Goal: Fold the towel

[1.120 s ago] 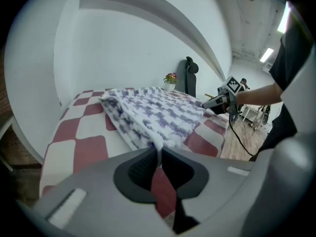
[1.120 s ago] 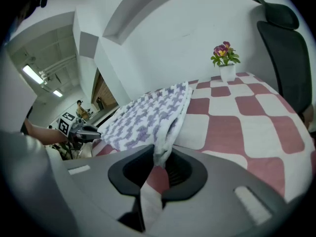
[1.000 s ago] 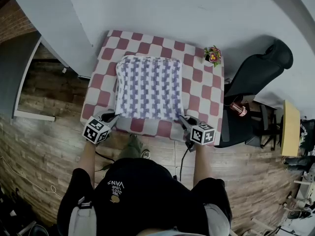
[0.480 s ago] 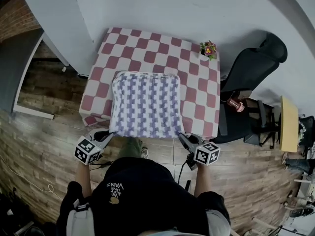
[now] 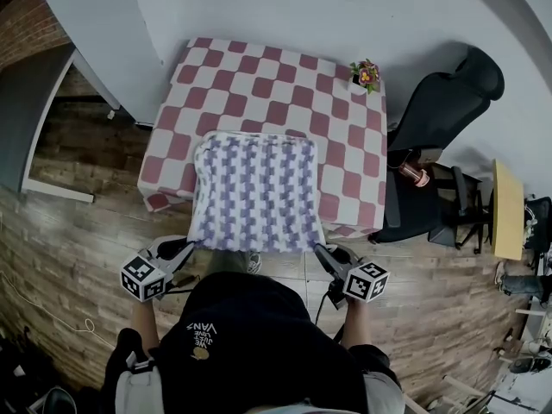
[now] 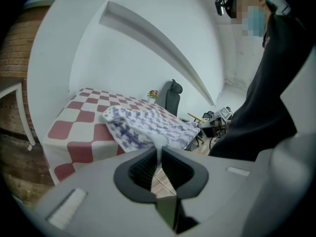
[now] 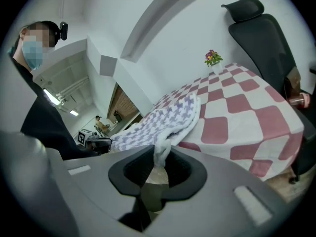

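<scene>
**Operator:** What is cut off or obscured?

**Technician:** The person's black shirt (image 5: 250, 343) runs off the lower edge of the head view. Its print reads "VANS", upside down. The smaller lines are illegible.

**Operator:** Gripper status?

**Technician:** Left gripper (image 6: 158, 154): jaws nearly together, pinching one near corner of the towel (image 6: 148, 125). Right gripper (image 7: 160, 164): likewise, pinching the other near corner. Each corner disappears between the pads.

**Operator:** Towel location?

**Technician:** Its near edge is held out past the front of the checked table (image 5: 259, 76). The rest lies flat on the tabletop. A flower pot (image 5: 366, 74) stands at the far right corner.
</scene>
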`<state>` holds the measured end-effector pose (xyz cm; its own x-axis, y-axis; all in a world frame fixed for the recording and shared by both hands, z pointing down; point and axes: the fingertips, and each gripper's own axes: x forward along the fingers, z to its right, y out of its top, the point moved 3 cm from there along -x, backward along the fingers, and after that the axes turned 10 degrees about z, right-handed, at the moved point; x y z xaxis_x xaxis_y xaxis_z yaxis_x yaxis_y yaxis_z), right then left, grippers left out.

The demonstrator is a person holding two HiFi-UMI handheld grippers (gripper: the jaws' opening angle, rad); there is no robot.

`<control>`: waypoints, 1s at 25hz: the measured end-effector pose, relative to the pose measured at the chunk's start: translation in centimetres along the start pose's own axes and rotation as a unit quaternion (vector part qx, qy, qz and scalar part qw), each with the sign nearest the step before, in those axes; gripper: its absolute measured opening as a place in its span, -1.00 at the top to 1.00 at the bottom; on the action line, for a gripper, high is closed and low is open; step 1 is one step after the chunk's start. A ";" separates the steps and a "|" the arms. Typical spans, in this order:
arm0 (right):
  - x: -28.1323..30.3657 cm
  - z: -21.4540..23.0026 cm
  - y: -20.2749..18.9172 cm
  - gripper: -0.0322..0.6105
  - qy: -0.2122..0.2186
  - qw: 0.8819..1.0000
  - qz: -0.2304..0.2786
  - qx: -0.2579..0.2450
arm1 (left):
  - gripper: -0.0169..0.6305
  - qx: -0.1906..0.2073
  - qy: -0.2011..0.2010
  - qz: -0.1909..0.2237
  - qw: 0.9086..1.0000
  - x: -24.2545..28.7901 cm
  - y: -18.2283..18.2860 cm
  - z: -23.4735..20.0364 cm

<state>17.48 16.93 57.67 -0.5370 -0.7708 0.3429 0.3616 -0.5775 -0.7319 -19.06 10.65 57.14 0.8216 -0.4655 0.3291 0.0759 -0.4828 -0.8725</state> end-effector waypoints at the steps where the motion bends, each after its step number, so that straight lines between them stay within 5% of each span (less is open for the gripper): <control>1: 0.1 0.0 0.6 0.70 0.001 1.000 0.005 -0.002 | 0.85 0.001 -0.002 0.009 1.000 0.2 0.6 -0.1; 9: 2.6 -0.7 9.2 0.70 0.021 0.997 0.062 -0.051 | 0.85 0.031 -0.021 0.102 0.994 1.9 9.1 -2.4; 17: 7.6 -2.2 24.3 0.71 0.045 0.979 0.118 -0.161 | 0.86 0.095 -0.034 0.153 0.983 6.5 22.7 -7.8; 25: 13.2 -3.3 40.0 0.72 0.035 0.958 0.151 -0.241 | 0.86 0.117 -0.038 0.189 0.974 11.9 38.0 -13.6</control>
<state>22.34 -15.48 30.97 -0.5186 -0.8539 0.0447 0.1243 -0.1270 -0.9841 -14.10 -23.34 32.87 0.8543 -0.5173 -0.0506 -0.1198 -0.1012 -0.9876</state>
